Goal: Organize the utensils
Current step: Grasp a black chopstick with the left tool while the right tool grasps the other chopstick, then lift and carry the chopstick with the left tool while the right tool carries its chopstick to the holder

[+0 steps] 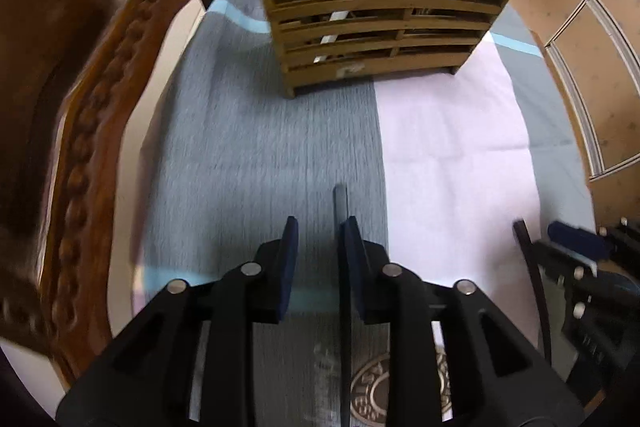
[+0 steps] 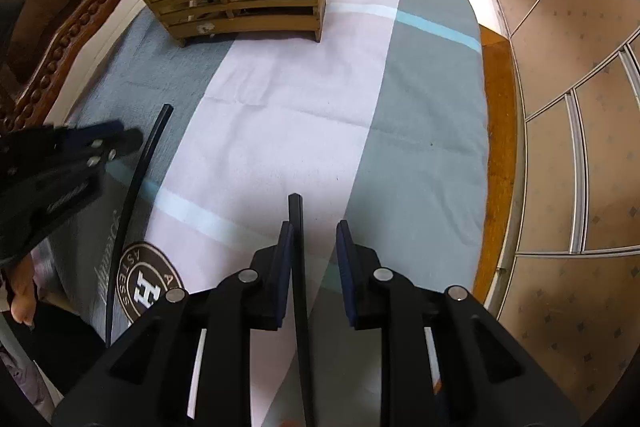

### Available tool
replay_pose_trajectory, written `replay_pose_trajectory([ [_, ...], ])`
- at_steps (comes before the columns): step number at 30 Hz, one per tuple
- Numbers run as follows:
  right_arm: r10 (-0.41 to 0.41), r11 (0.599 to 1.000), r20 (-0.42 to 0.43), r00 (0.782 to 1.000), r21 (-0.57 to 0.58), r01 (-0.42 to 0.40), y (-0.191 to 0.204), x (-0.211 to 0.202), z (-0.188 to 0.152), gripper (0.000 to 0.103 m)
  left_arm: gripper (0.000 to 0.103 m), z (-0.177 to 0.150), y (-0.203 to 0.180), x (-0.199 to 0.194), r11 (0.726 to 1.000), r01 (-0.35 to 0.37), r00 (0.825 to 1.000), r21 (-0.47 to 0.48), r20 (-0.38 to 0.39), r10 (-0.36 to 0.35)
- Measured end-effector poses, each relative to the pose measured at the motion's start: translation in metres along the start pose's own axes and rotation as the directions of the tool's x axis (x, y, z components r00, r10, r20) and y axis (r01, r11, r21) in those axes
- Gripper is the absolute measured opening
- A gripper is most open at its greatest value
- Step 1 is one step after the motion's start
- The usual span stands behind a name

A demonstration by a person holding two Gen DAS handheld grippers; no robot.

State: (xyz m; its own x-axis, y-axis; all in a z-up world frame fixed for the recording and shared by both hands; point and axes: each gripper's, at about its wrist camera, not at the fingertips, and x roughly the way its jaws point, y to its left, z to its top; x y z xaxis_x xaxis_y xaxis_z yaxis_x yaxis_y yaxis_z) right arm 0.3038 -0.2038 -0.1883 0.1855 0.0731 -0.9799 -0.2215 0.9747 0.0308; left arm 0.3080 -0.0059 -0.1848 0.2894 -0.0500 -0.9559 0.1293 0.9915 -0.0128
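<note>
My left hand-held gripper (image 1: pixel 318 227) points steeply down with its jaws apart; a black chopstick (image 1: pixel 341 211) runs between them, lying against the right pad without being clamped. My right hand-held gripper (image 2: pixel 315 231) is the same: jaws apart, a second chopstick (image 2: pixel 295 215) resting along its left pad. Both sticks lie on the striped cloth (image 2: pixel 300 99) covering the tabletop. Beyond stands the slatted wooden holder (image 1: pixel 380 7), which already has utensils in it. As I judge it, the step is to pinch each stick. I should centre each one between the pads, close squarely near the upper end, check it does not pivot, then lift toward the holder's open top.
</note>
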Motion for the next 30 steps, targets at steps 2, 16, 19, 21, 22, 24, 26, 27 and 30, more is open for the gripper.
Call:
replay_pose_trajectory([
  [2, 0.016, 1.000, -0.003, 1.000, 0.006, -0.016, 0.002, 0.006, 0.004, 0.022, 0.027, 0.005, -0.001, 0.004, 1.000, -0.009, 1.000, 0.001, -0.004, 0.009],
  [16, -0.034, 0.999, -0.021, 0.999, -0.008, 0.034, 0.024, 0.021, 0.011, 0.030, 0.044, 0.021, 0.009, 0.014, 1.000, -0.018, 1.000, -0.006, -0.016, 0.018],
  [19, -0.027, 0.999, -0.020, 0.999, -0.046, 0.026, 0.029, 0.024, 0.001, 0.045, 0.046, 0.031, 0.004, 0.017, 0.999, -0.035, 0.999, 0.014, -0.015, 0.035],
  [21, -0.044, 0.998, -0.011, 0.999, -0.049, 0.044, 0.030, 0.025, 0.001, 0.046, 0.040, 0.037, 0.003, 0.018, 0.999, -0.030, 0.999, 0.019, -0.019, 0.030],
  [22, -0.047, 0.998, -0.009, 0.999, -0.037, 0.047, 0.028, 0.024, 0.001, 0.044, 0.036, 0.038, 0.001, 0.016, 1.000, -0.016, 1.000, 0.017, -0.021, 0.017],
  [24, -0.047, 0.999, -0.002, 0.999, -0.011, 0.047, 0.021, 0.024, 0.002, 0.026, 0.023, 0.041, -0.003, 0.016, 1.000, 0.002, 1.000, 0.020, -0.023, -0.002],
  [26, -0.022, 1.000, -0.008, 1.000, 0.015, 0.022, 0.013, 0.025, 0.005, 0.008, 0.008, 0.041, -0.007, 0.014, 0.999, 0.007, 1.000, 0.032, -0.021, -0.006],
  [27, -0.017, 1.000, -0.008, 1.000, 0.014, 0.017, 0.011, 0.026, 0.006, 0.008, 0.007, 0.041, -0.009, 0.013, 0.999, 0.008, 1.000, 0.034, -0.020, -0.007],
  [30, -0.005, 1.000, 0.016, 1.000, 0.022, 0.005, 0.007, 0.019, 0.007, 0.007, 0.007, 0.037, -0.013, 0.004, 1.000, 0.017, 1.000, 0.016, 0.005, -0.017],
])
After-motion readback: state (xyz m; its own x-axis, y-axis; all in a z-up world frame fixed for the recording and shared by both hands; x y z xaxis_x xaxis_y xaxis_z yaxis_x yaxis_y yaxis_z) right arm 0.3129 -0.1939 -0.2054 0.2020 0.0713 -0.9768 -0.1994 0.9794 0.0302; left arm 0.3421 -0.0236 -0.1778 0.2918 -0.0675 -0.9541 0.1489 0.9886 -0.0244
